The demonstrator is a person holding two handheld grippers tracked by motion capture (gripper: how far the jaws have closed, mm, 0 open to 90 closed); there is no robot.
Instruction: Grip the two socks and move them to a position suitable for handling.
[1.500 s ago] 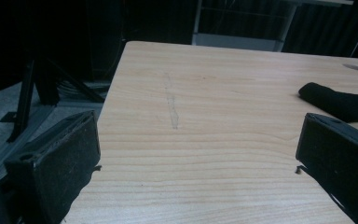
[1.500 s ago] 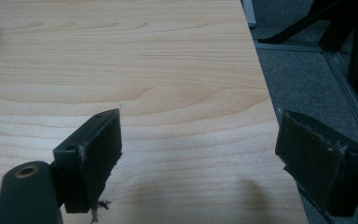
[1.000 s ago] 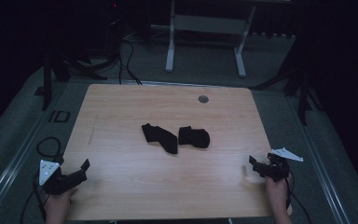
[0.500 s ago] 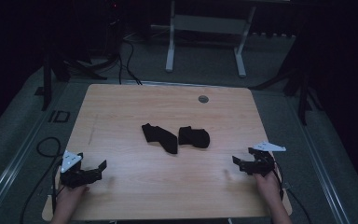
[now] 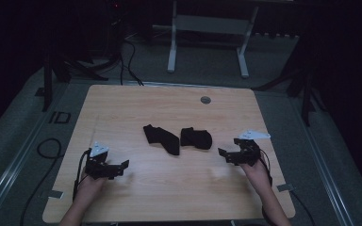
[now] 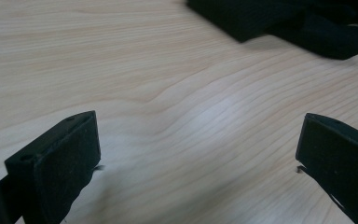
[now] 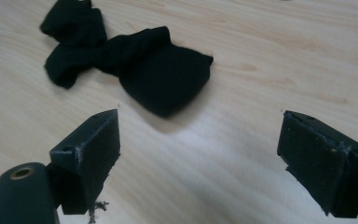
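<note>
1. Near the front edge of the table (image 5: 122, 108), at about 8 o'clock, the left tool (image 5: 118, 167) has moved inward from the corner over the last second; its jaws gape wide and hold nothing.
2. At about 4 o'clock, the right tool (image 5: 224, 153) has likewise come in from the right edge; its jaws stand wide apart and empty, aimed at the nearer sock.
3. Both black socks lie mid-table, unmoved: the left sock (image 5: 161, 139) and the bunched right sock (image 5: 196, 138), close side by side.
4. Judged from this closing-in, a reach toward the socks has begun; no grasp is yet made.
</note>
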